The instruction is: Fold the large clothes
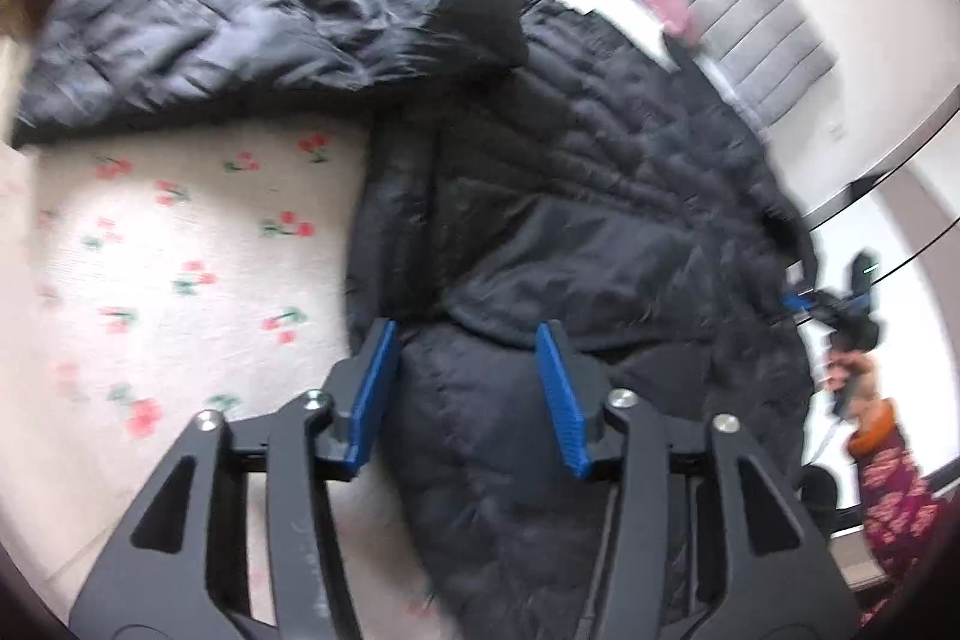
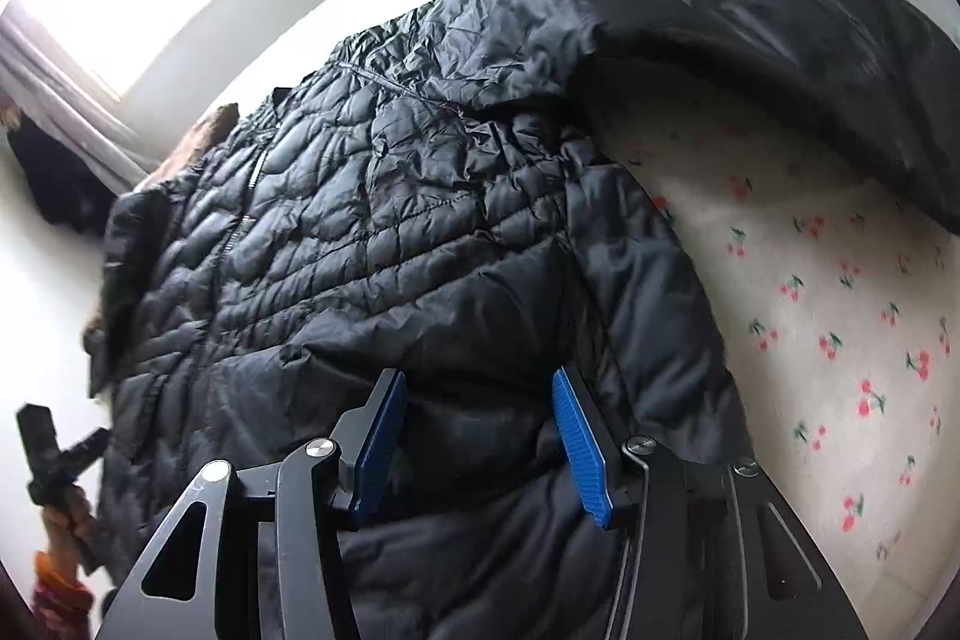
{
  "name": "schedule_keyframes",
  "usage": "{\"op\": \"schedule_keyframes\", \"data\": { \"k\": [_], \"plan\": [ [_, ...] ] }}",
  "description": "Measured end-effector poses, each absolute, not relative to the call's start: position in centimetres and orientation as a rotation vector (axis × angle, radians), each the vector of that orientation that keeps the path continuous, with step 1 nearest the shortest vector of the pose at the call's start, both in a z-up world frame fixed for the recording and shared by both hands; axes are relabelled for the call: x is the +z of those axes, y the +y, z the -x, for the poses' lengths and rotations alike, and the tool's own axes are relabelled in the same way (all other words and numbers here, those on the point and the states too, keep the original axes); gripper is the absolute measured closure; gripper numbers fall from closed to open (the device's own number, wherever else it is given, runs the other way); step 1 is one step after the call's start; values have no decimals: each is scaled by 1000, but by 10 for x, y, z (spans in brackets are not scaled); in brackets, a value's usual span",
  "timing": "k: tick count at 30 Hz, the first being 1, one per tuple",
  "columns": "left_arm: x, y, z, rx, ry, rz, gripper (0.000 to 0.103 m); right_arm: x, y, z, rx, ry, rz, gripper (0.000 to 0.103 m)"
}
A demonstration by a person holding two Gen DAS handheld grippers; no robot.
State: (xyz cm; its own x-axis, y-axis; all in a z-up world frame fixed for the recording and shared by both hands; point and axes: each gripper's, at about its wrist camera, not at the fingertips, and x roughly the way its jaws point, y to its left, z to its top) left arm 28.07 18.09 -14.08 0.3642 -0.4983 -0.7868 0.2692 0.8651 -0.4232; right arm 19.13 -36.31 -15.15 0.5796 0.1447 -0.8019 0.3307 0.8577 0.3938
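A black puffer jacket (image 2: 420,220) is spread on the cherry-print bed (image 2: 840,310), sleeve out at 1 o'clock. Both hand-held grippers, left (image 1: 471,394) and right (image 2: 480,442), are held wide open over it, nothing gripped.

Both wrist views close above jacket (image 1: 600,220), facing bedhead.

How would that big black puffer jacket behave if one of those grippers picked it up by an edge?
The black quilted puffer jacket would probably flop and drape, since its sleeve already lies crumpled on the cherry-print bedsheet. Its puffy padding suggests it is light for its size. The shiny shell looks slippery, so a shallow pinch might slide off.
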Motion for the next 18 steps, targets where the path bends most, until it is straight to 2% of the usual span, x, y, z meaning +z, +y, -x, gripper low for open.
{"op": "schedule_keyframes", "data": {
  "k": [1, 2, 3, 7, 13, 18],
  "plan": [
    [-133, 177, -280, -470, 1102, 203, 40, -147, -364, -189, -115, 967, -543, 47],
    [-125, 172, -280, -433, 1106, 176, 29, -141, -366, -186, -129, 974, -524, 44],
    [-126, 175, -273, -416, 1103, 164, 25, -135, -370, -183, -146, 965, -505, 36],
    [-97, 150, -274, -364, 1062, 118, 19, -114, -407, -164, -235, 881, -524, 26],
    [-73, 105, -267, -395, 1007, 33, 18, -106, -508, -119, -479, 721, -769, 25],
    [-57, 75, -261, -450, 993, -61, 18, -112, -585, -86, -648, 636, -866, 24]
  ]
}}
